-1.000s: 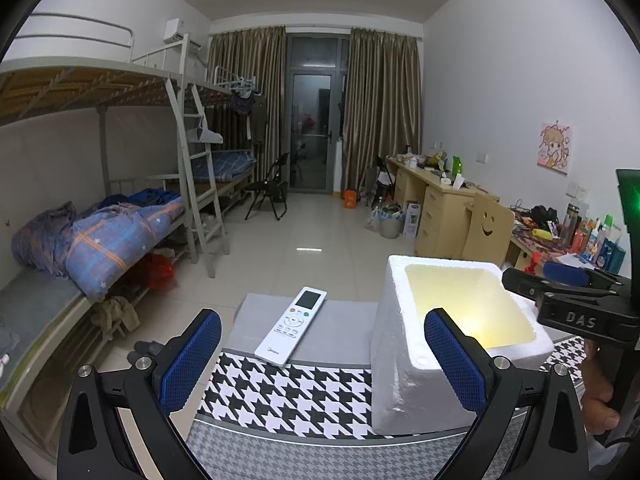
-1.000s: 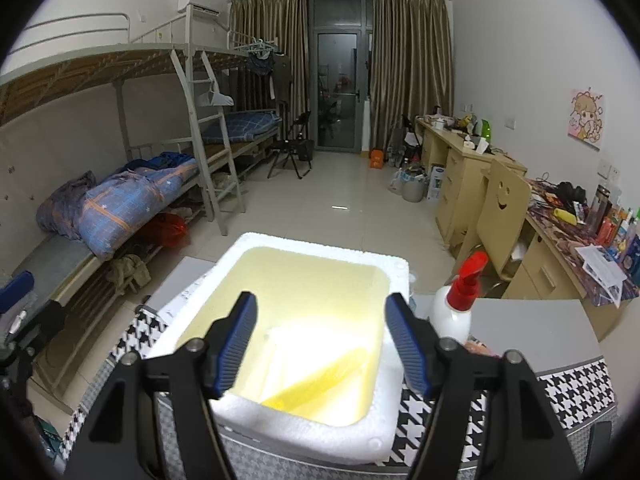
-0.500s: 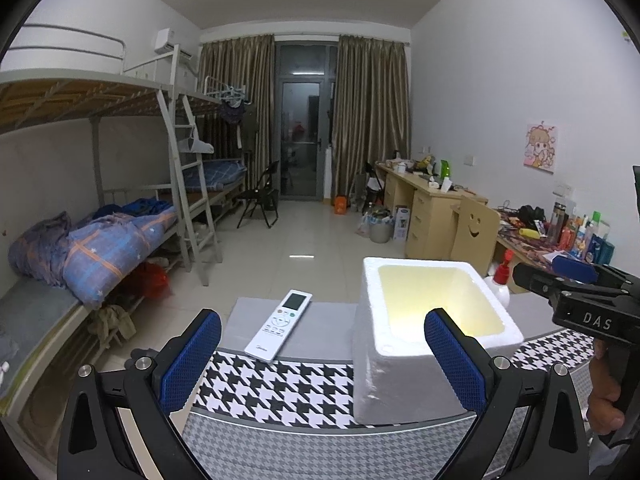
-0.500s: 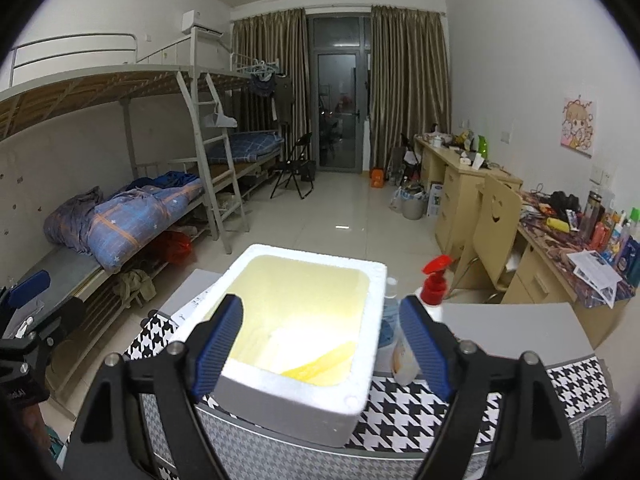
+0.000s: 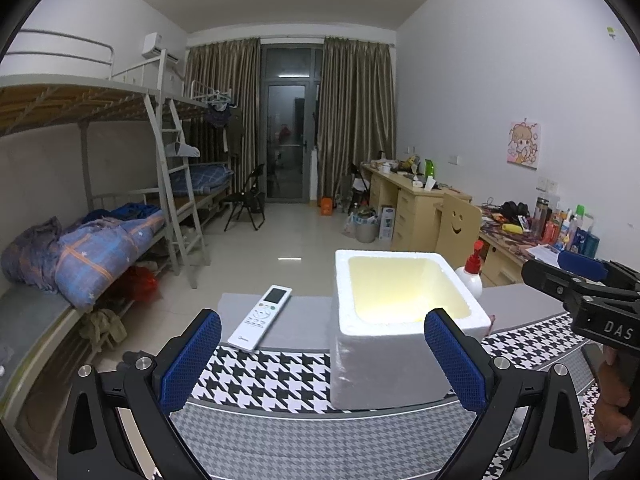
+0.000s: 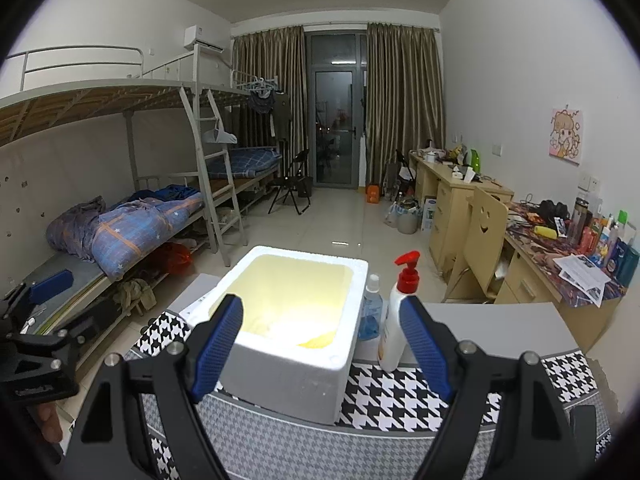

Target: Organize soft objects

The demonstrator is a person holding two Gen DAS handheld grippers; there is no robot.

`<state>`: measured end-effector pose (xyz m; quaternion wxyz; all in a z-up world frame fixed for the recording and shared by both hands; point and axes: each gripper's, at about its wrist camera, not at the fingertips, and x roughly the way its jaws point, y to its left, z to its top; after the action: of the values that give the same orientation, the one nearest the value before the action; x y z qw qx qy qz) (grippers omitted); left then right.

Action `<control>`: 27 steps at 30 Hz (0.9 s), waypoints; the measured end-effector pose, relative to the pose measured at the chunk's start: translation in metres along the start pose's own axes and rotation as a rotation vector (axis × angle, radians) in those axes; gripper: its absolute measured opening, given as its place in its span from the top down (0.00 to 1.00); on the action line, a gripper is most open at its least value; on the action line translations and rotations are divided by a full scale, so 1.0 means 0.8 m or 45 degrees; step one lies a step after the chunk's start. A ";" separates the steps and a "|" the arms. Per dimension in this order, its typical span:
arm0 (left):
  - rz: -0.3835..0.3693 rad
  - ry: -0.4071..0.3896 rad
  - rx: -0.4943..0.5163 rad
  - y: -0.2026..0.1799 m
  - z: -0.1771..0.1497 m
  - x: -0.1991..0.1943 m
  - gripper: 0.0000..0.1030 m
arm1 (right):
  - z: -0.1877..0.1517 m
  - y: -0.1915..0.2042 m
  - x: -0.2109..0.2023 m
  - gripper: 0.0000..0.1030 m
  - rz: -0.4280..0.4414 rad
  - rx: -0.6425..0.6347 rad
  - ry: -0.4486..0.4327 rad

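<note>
Table (image 5: pixel 280 432): grey surface with a black-and-white houndstooth cloth (image 5: pixel 276 376) across the near part.

White foam box (image 5: pixel 400 344) stands upright on the cloth, top open, inside lit yellowish. Right wrist view shows the same foam box (image 6: pixel 296 360) with something yellow (image 6: pixel 318 340) lying at the bottom against the near wall; too little of it shows to say what it is or whether it is soft.

White pump bottle with red head (image 6: pixel 400 316) stands upright just beside the box on its right. A small clear bottle of blue liquid (image 6: pixel 370 312) stands between that bottle and the box wall; can't tell whether it touches either.

White remote control (image 5: pixel 260 318) lies flat on the grey part of the table, left of the box, apart from it.

Left gripper (image 5: pixel 322 356): fingers wide apart, nothing between the blue pads, hanging over the near table edge in front of the box.

Right gripper (image 6: pixel 320 344): fingers wide apart too, nothing gripped; box and pump bottle sit beyond the tips, not between them. From the left wrist view it sits at the far right with a hand (image 5: pixel 612 412) on its handle.
</note>
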<state>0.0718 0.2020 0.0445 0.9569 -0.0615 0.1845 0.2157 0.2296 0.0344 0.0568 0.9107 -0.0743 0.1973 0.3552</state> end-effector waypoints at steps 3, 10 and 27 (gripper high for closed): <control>-0.007 -0.005 0.000 -0.004 -0.002 -0.005 0.01 | -0.004 -0.008 -0.007 0.18 0.012 0.023 0.001; -0.055 -0.023 0.007 -0.019 -0.009 -0.026 0.01 | -0.013 -0.018 -0.030 0.18 0.012 0.043 -0.022; -0.224 -0.052 0.056 -0.079 -0.021 -0.064 0.01 | -0.035 -0.039 -0.097 0.18 -0.009 0.035 -0.104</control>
<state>0.0512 0.1218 0.0508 0.9768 -0.0520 0.1635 0.1279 0.1904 -0.0442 0.0630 0.9202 -0.0479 0.1644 0.3520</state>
